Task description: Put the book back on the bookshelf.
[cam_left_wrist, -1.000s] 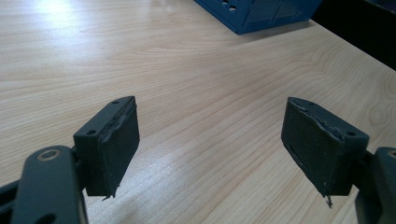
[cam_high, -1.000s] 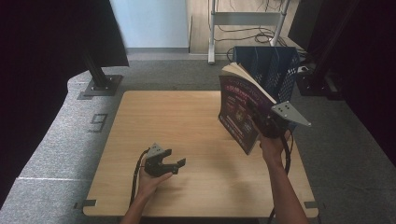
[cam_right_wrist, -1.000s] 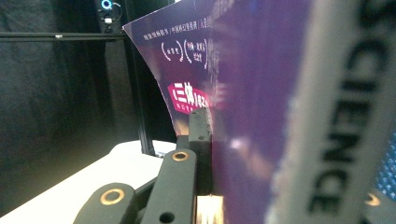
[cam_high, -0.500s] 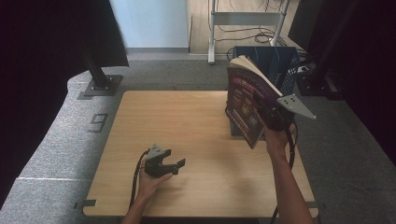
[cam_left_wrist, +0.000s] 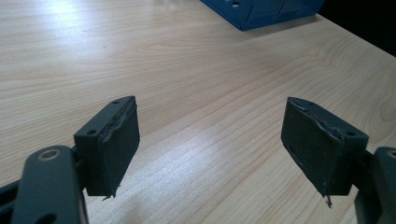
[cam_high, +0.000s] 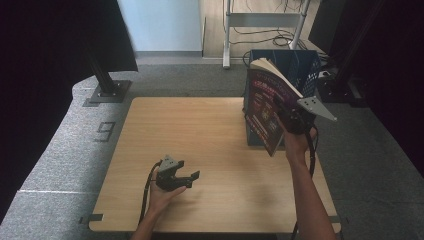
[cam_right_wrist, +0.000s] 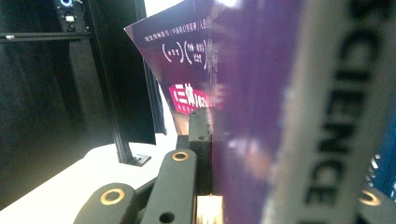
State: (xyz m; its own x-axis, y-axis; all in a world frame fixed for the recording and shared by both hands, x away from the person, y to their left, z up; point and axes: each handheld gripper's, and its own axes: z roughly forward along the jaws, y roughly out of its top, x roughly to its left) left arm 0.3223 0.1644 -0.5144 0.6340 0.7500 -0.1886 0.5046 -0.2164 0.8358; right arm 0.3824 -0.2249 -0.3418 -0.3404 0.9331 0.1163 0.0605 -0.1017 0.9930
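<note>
The right gripper (cam_high: 287,114) is clamped on a purple-covered paperback book (cam_high: 264,107), held upright over the wooden table's (cam_high: 200,130) far right corner, beside the blue plastic crate (cam_high: 300,62). Lower it spine-first, squarely. The left gripper (cam_high: 186,176) rests wide open and empty near the near edge.
</note>
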